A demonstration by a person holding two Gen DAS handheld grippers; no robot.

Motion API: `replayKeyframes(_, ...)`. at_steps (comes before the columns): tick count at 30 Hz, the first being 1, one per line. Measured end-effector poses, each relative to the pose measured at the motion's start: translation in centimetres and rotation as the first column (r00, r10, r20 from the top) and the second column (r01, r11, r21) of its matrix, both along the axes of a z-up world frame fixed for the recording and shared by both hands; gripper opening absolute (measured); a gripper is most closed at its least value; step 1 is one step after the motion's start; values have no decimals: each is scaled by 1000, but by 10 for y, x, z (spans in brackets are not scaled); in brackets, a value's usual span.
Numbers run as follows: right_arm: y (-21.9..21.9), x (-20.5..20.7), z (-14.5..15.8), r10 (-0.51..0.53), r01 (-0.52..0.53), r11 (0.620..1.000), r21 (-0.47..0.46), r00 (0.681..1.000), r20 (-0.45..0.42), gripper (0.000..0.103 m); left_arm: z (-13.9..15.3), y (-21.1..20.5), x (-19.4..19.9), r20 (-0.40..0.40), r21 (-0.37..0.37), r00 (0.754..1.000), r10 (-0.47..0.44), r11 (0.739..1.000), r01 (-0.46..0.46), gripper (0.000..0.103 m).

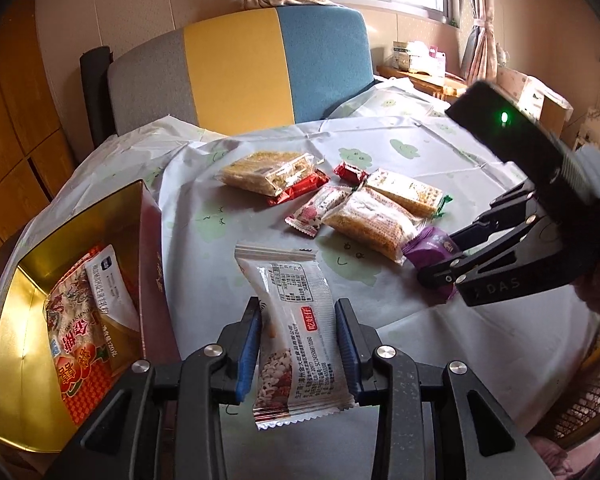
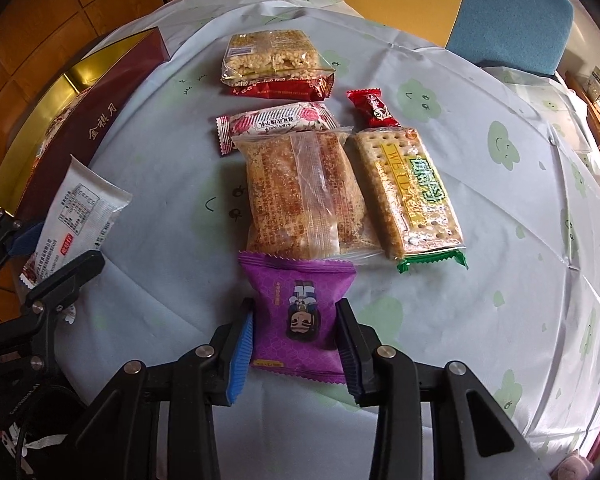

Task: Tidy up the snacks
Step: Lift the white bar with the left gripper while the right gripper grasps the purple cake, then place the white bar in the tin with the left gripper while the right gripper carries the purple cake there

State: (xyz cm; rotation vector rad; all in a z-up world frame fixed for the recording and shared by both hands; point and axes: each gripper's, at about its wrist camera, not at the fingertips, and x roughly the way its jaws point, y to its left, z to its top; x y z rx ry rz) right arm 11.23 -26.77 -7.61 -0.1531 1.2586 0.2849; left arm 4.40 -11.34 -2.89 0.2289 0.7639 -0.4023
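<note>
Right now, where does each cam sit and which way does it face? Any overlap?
Left wrist: on left gripper, facing the window and chair across the table; fingers clamp the white snack packet; gold box left, right gripper in view.
Right wrist: on right gripper, facing the snack pile; jaws straddle the purple packet; left gripper at left edge.
Shared: white packet, purple packet, cracker pack, box.

snack cluster (image 2: 312, 152) mid-table, bare cloth (image 2: 520, 280) right, gold box (image 1: 40, 320) left
</note>
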Motion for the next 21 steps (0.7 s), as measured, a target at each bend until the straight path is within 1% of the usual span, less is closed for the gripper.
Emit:
replayKeyframes(3, 5, -2, -4, 7, -7, 1000, -16, 1000, 5, 39, 22, 22, 1, 1, -72, 999, 40, 997, -40, 36)
replayKeyframes(6, 7, -3, -5, 10, -10, 1000, -22, 1000, 9, 39, 39, 54, 9, -16, -128, 993, 114, 985, -115, 36)
replayKeyframes(8, 5, -3, -5, 16, -16, 999, -29, 1000, 12, 39, 42, 81, 17, -55, -167, 982, 181, 968, -188, 36)
replayKeyframes(10, 6, -5, -3, 20, -20, 999, -34, 1000, 15, 39, 40, 109, 25, -98, -195, 964, 246, 945, -261, 36)
replayKeyframes(12, 7, -5, -2, 23, -22, 999, -38, 1000, 18, 39, 33, 132, 29, -126, -188, 939, 319, 922, -338, 36)
replayKeyframes(15, 7, -7, -1, 28, -27, 999, -44, 999, 22, 39, 18, 157, 33, -169, -169, 913, 370, 902, -397, 39)
replayKeyframes(17, 8, -7, -2, 31, -30, 998, -47, 999, 23, 39, 4, 168, 34, -203, -151, 890, 408, 885, -441, 41)
replayKeyframes(19, 7, -6, -2, 31, -29, 998, -46, 999, 23, 39, -5, 174, 33, -225, -135, 873, 432, 874, -467, 43)
replayKeyframes(21, 7, -6, -2, 30, -29, 999, -46, 999, 23, 39, -11, 176, 31, -230, -114, 865, 446, 870, -479, 45)
